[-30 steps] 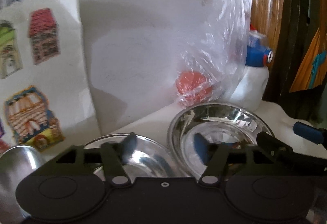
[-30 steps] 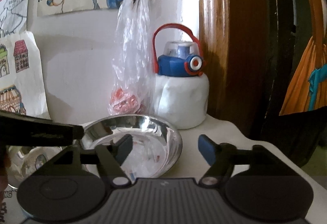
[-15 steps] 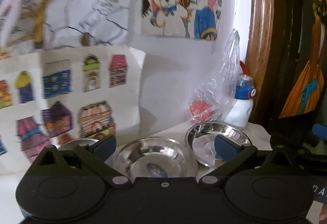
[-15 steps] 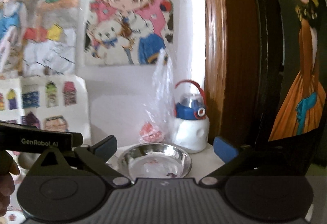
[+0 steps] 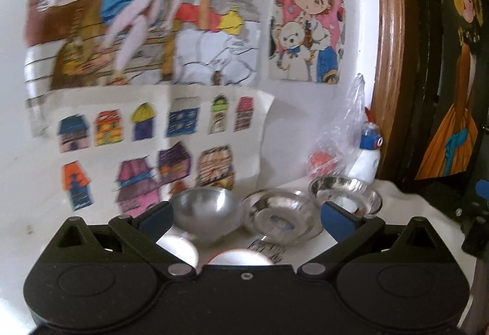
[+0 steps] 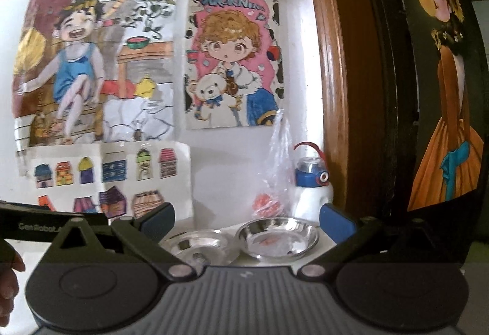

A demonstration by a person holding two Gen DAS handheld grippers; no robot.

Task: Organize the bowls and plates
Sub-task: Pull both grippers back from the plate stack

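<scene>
Three steel vessels stand in a row on the white tabletop ahead of the left gripper, whose blue-padded fingers are spread wide with nothing between them. The deep steel bowl sits just inside the left finger, the shallow steel plate lies between the two fingertips and touches or nearly touches the bowl, and the second steel dish rests beyond the right finger, close to the plate. Nearer than the fingertips, partly hidden by the gripper body, two pale rounded objects show only as blurred tops; what they are cannot be told. Behind the far dish stand a clear plastic bag with something red in it and a white bottle with a blue cap. The right gripper is likewise fully open and empty; between its fingers lie the plate toward the left finger and the dish toward the right one, with the bag and bottle beyond. Coloured drawings cover the wall behind, and a person's fingers show outside the left finger.
</scene>
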